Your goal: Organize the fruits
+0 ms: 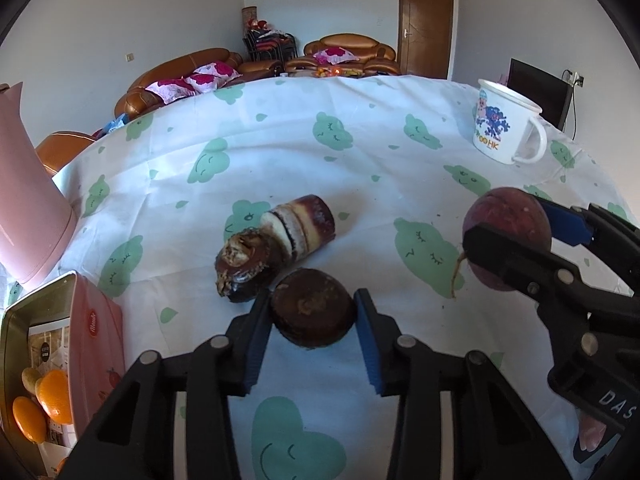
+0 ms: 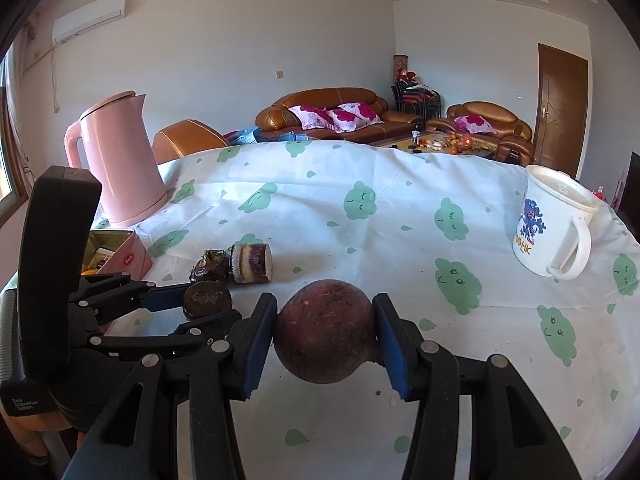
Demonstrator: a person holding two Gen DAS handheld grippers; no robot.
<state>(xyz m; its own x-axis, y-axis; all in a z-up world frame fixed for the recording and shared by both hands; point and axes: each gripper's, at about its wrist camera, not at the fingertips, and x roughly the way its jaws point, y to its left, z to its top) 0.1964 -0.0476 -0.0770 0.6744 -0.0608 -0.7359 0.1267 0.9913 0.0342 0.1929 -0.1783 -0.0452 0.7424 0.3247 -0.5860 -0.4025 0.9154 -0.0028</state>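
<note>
My left gripper (image 1: 314, 334) has its jaws pinching the dark round fruit (image 1: 313, 314) on the cloth (image 1: 360, 160), squarely between the pads. The tin (image 1: 98, 328) lies to its left, so that is my way. My right gripper (image 2: 325, 342) clamps the red fruit (image 2: 325, 330), raised.

Both grippers gripping, side by side

I'm holding the left gripper (image 1: 314, 316) angled down, blue pads pressing a dark brown fruit (image 1: 313, 314); my right gripper (image 2: 325, 332) is clamping a round reddish fruit (image 2: 325, 330), pointing forward and down.
</note>
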